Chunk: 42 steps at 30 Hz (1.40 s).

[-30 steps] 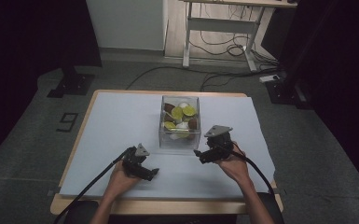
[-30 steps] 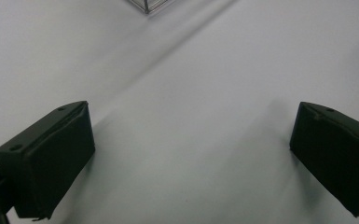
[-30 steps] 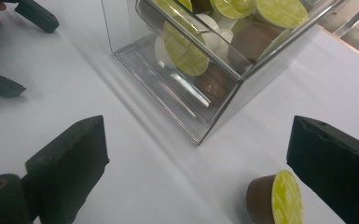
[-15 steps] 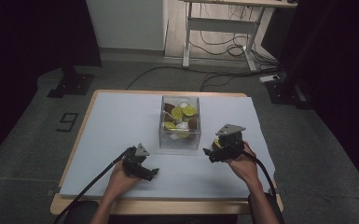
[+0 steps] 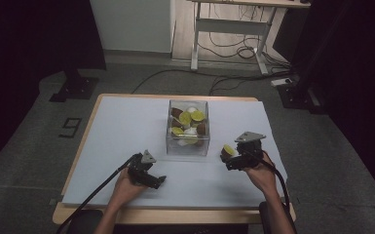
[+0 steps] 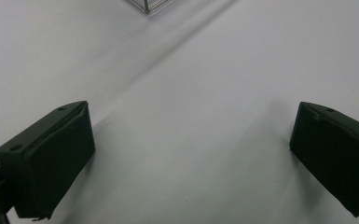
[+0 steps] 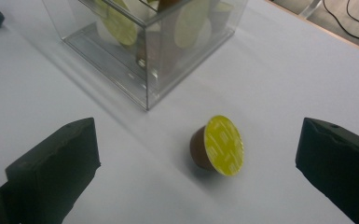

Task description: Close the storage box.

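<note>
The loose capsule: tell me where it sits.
The capsule lies on its side on the white table cover, just right of the clear box in the high view, between the open jaws of the right claw.

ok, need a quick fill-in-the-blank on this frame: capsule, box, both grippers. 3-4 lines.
1. The coffee capsule on the table outside the clear box has a ____ foil lid.
2. That capsule lies on its ____, not upright.
3. The right gripper has its jaws ____, one either side of the capsule, not touching it.
4. The left gripper holds ____ between its open jaws.

Missing words: yellow-green; side; open; nothing
</note>
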Each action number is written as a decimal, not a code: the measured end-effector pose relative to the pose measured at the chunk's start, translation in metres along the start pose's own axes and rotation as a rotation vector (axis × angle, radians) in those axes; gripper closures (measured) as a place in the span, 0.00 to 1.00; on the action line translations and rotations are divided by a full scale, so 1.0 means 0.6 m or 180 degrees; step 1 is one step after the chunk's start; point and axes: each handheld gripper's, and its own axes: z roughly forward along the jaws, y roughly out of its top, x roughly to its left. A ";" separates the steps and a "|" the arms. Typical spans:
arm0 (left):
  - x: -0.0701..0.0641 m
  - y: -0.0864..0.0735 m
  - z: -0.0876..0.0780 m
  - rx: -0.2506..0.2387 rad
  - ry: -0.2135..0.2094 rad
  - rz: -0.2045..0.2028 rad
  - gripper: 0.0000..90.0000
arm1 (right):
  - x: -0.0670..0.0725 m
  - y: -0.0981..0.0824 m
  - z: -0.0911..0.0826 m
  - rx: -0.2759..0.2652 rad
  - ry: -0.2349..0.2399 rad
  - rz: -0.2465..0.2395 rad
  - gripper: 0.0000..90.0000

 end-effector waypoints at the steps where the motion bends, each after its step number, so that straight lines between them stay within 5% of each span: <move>1: 0.000 0.000 0.000 -0.0001 0.0000 0.0001 0.00 | -0.003 -0.003 0.000 0.0001 -0.0008 0.0008 0.00; 23: 0.000 0.000 0.000 -0.0005 0.0004 -0.0006 0.00 | -0.036 -0.081 0.038 0.0110 -0.0105 0.0397 0.00; 39: 0.000 0.000 0.000 -0.0006 0.0007 -0.0007 0.00 | -0.016 -0.112 0.094 0.0558 0.0149 0.0285 0.00; 42: 0.000 0.000 0.000 -0.0005 0.0007 -0.0004 0.00 | -0.017 -0.118 0.096 0.0515 0.0175 0.0324 0.00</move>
